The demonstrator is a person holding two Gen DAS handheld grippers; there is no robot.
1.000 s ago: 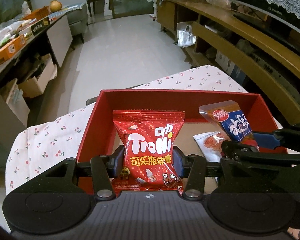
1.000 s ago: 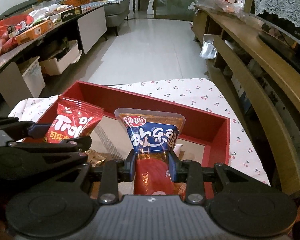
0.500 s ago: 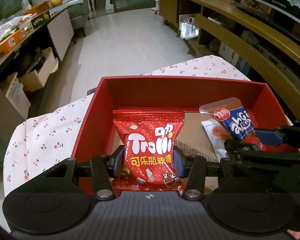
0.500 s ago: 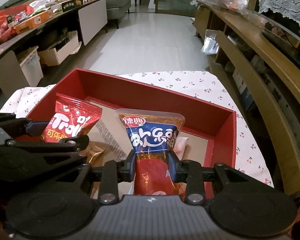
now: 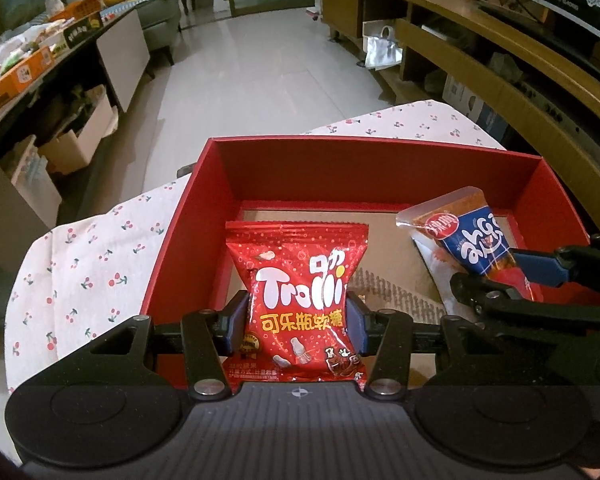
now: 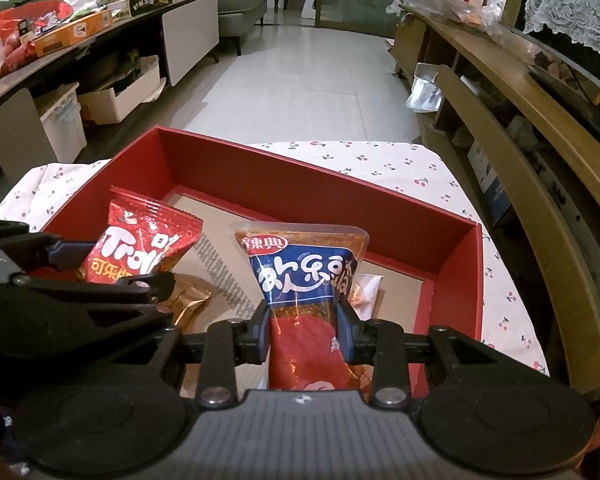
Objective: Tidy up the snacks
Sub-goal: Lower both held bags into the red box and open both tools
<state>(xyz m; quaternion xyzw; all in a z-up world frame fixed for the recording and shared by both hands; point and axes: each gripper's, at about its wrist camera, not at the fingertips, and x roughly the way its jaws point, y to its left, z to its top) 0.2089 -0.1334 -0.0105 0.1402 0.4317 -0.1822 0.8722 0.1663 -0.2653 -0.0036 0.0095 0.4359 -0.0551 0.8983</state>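
A red Trolli candy bag (image 5: 298, 300) stands upright between the blue pads of my left gripper (image 5: 297, 326), which is shut on it over the left part of an open red box (image 5: 364, 164). My right gripper (image 6: 303, 330) is shut on a blue-and-red snack pouch (image 6: 306, 280), held upright over the box's right part (image 6: 456, 276). Each gripper shows in the other's view: the right gripper (image 5: 536, 280) with its blue pouch (image 5: 474, 240), the left gripper (image 6: 72, 276) with the Trolli bag (image 6: 140, 250).
Inside the box a gold packet (image 6: 190, 304) and a white packet (image 6: 364, 290) lie on the brown cardboard floor. The box sits on a cherry-print tablecloth (image 5: 92, 248). A cluttered counter (image 6: 72, 28) runs on the left, wooden shelving (image 6: 520, 120) on the right.
Both views have tilted down slightly, so the box sits lower and fuller in frame. Both grippers keep hold of their packets.
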